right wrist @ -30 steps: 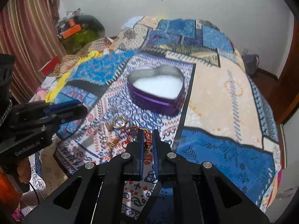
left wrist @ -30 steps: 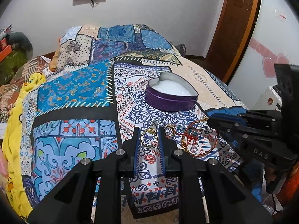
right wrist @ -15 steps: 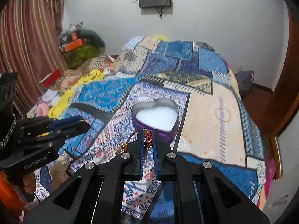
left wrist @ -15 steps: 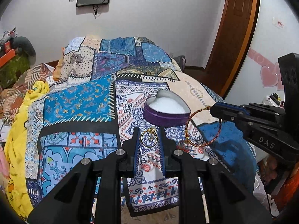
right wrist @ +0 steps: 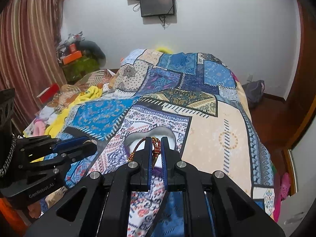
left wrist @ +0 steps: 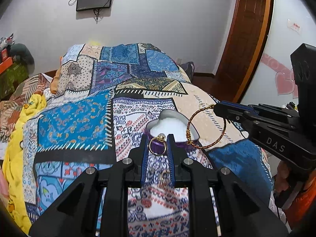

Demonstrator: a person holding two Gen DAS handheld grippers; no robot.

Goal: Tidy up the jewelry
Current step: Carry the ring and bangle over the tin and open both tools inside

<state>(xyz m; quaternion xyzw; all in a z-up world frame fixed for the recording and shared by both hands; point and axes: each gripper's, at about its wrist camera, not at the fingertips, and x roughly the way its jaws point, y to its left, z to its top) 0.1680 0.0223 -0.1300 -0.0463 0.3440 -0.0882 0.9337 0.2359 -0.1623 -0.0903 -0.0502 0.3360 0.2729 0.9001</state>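
One heart-shaped purple tin (left wrist: 173, 127) with white lining sits mid-bed on the patchwork quilt (left wrist: 79, 118); one more small gold piece (left wrist: 165, 176) lies on the quilt nearer its front edge. Left gripper (left wrist: 158, 145) pinches one gold ring (left wrist: 157, 145); right gripper (right wrist: 156, 148) is clamped on one red-and-gold bangle (left wrist: 205, 128), both in the air before the tin. Since a second ago both pieces have been lifted off the quilt.
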